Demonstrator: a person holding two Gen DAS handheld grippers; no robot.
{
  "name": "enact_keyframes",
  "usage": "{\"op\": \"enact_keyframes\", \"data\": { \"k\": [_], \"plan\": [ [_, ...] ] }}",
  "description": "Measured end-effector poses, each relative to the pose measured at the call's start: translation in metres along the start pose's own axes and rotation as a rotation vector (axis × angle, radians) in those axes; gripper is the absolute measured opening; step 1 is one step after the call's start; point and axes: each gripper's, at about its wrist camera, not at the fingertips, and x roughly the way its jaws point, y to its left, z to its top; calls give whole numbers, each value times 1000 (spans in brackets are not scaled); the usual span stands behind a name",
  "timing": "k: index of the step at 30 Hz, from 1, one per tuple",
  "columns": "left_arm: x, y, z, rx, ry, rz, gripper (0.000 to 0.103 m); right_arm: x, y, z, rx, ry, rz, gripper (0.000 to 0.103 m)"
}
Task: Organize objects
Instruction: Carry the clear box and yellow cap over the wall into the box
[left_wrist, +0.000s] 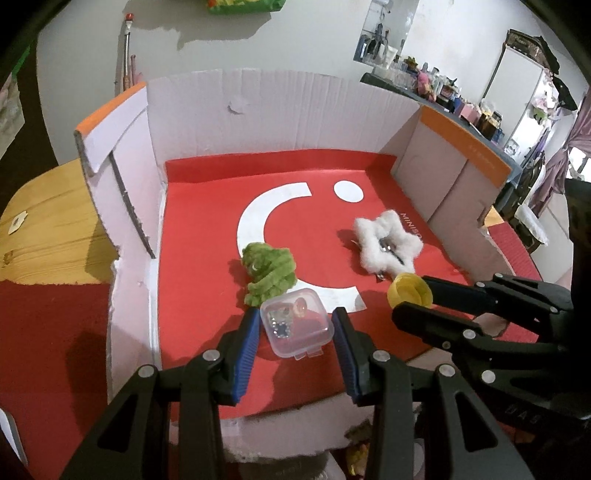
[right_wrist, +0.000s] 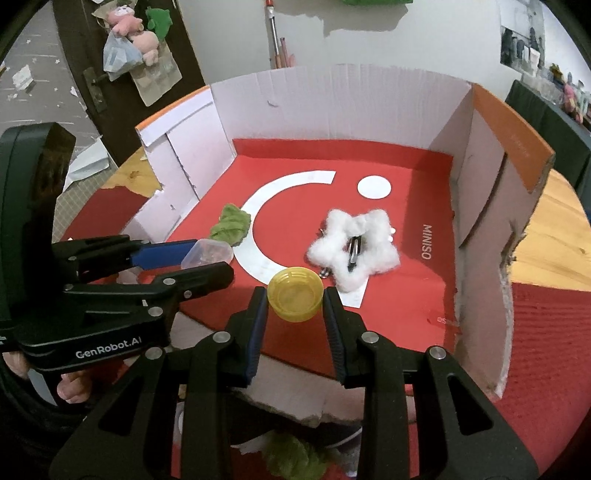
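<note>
Both tools are over the near edge of the carton (left_wrist: 280, 107) now, a big white cardboard tray with its front wall cut away and orange-edged flaps on either side, sitting on a wooden tabletop (left_wrist: 48, 221) with a red cloth (left_wrist: 55, 332) under its near part. Its floor is a red sheet (left_wrist: 207, 206) with a white arc and dot and the word MINISO. The left tool (left_wrist: 293, 328) has its blue pads clamped on a small clear box (left_wrist: 295, 326), lid closed, latch tab facing the camera; inside you can make out a few tiny things, something dark with beads and something reddish, too small to name. The box is up off the red sheet, just in front of the green fuzzy toy (left_wrist: 267, 269) lying in the carton. Over to the right tool (right_wrist: 295, 299): its fingers are closed on a yellow cap (right_wrist: 295, 295), hollow side up towards the camera, nothing in it. It hangs over the sheet's near part, just short of the white fluffy star (right_wrist: 354, 247), which lies flat in the carton with a dark clip (right_wrist: 354, 253) across its middle. From the left view the cap (left_wrist: 410, 290) shows between the right tool's black fingers (left_wrist: 436, 310), beside the star (left_wrist: 388, 240). From the right view the box (right_wrist: 208, 253) sits in the left tool (right_wrist: 195, 258), near the green toy (right_wrist: 231, 225).
</note>
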Motion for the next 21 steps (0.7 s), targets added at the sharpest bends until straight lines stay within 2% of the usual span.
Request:
{"op": "enact_keyframes", "data": {
  "k": [21],
  "plan": [
    [14,5,15,0,1,15,42,16,-19,7,31,13,-19,29]
  ]
}}
